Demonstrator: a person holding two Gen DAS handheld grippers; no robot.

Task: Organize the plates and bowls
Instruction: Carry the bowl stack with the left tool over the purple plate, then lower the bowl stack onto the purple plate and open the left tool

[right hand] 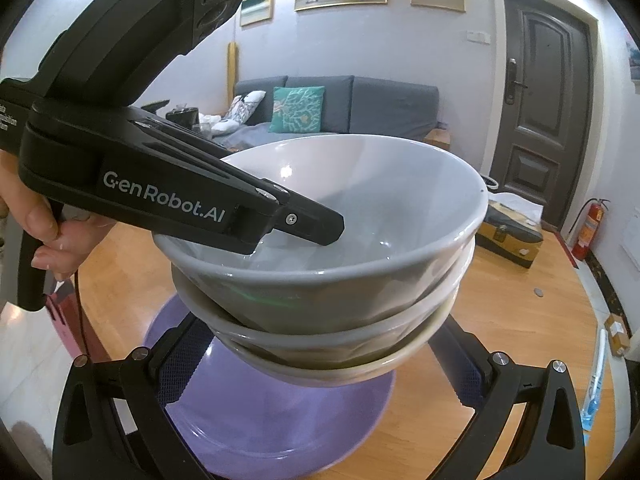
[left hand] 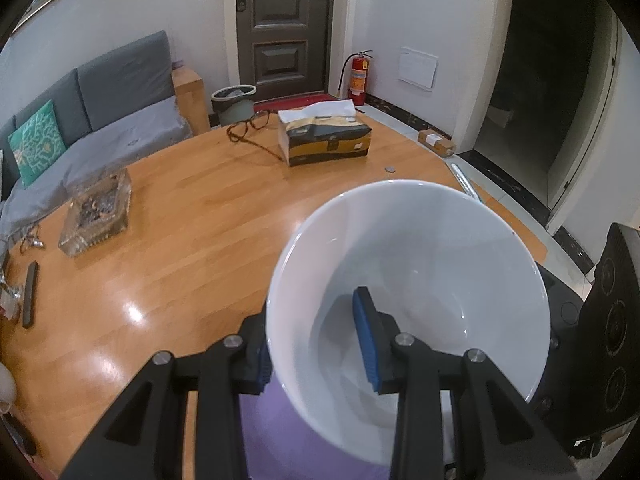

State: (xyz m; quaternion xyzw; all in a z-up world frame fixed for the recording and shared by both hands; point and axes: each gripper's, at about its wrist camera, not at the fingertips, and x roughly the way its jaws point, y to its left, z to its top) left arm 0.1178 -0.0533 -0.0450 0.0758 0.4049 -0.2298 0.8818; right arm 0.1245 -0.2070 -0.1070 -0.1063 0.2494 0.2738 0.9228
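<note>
**White bowl held over a stack of bowls**

The top bowl (right hand: 360,216) is white. It sits in a stack of three bowls, over two more bowls (right hand: 340,344) under it. The stack is above a purple plate (right hand: 248,432) on the wood bench (left hand: 180,240).

The left gripper (left hand: 320,344) has its jaws closed on the top bowl's rim. One blue pad (left hand: 366,340) is inside the bowl and the other is outside, at about 8 o'clock on the rim in the left wrist view. In the right wrist view this gripper (right hand: 296,224) comes in from 9 o'clock, and a hand (right hand: 52,232) holds its handle.

The right gripper (right hand: 320,364) has its jaws on both sides of the lowest bowl. I cannot tell if the pads touch it, because the stack hides them.

Farther out on the bench, a tissue box (left hand: 326,140) is at 12 o'clock from the bowl. Glasses (left hand: 250,124) lie just beside it. A glass ashtray (left hand: 98,216) is at 9 o'clock. A coin (left hand: 389,169) lies near the bench edge. Behind the bench are a grey sofa (left hand: 100,112), a bin (left hand: 233,104), a door (left hand: 280,24) and a red fire extinguisher (left hand: 360,76).
</note>
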